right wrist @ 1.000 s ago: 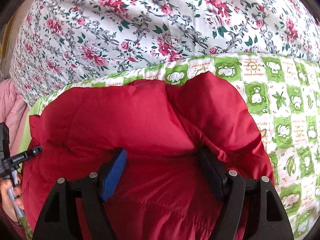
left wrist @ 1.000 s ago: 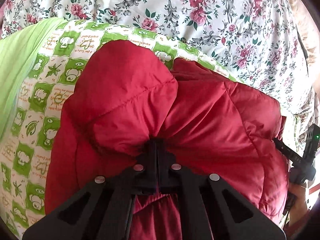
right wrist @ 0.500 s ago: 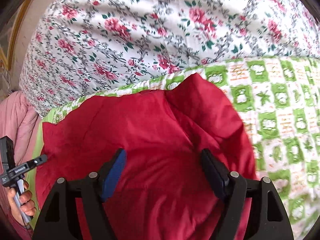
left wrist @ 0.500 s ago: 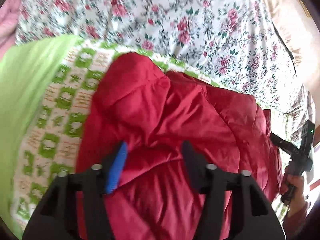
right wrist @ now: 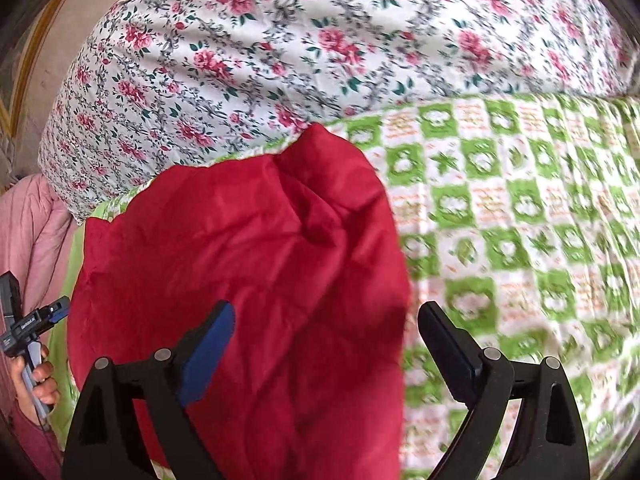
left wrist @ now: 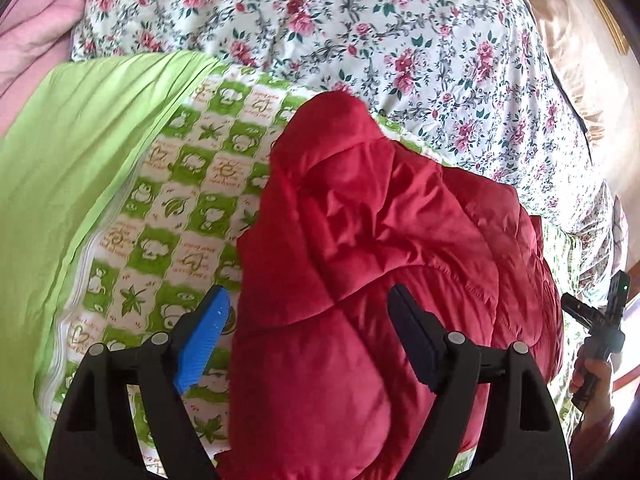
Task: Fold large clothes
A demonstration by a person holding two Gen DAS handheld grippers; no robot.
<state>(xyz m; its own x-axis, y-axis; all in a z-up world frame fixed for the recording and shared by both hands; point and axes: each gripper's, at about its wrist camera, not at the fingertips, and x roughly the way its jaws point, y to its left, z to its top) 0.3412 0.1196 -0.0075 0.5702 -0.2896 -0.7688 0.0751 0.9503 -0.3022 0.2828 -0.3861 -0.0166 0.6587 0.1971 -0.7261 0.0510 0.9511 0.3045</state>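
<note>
the red jacket [left wrist: 384, 264] lies bunched on a bed, a puffy quilted mound with stitched seams, soft creases and a slight sheen; in the right wrist view the jacket [right wrist: 256, 280] shows as a smoother, rounded heap with a peaked fold at its far end. it rests on a quilt [left wrist: 172, 208] printed in a checker of green and white squares with small cartoon shapes and leaves, whose plain lime-green backing is turned up along the left side. beyond the quilt rises a plump white duvet [left wrist: 360, 28] patterned with pink roses and dark leaves, and a pale pink blanket [left wrist: 32, 28] fills the far left corner. the left gripper [left wrist: 308, 336] hangs over the near part of the jacket with its jaws spread wide, holding nothing: one ribbed blue pad [left wrist: 204, 336] sits over the quilt just beside the jacket's edge, the dark pad over the red fabric. the right gripper [right wrist: 326, 354] is likewise spread and empty, its blue pad [right wrist: 208, 356] over the jacket and its dark pad over the quilt, the jacket's edge between them. the right wrist view is somewhat blurred on the quilt side.
</note>
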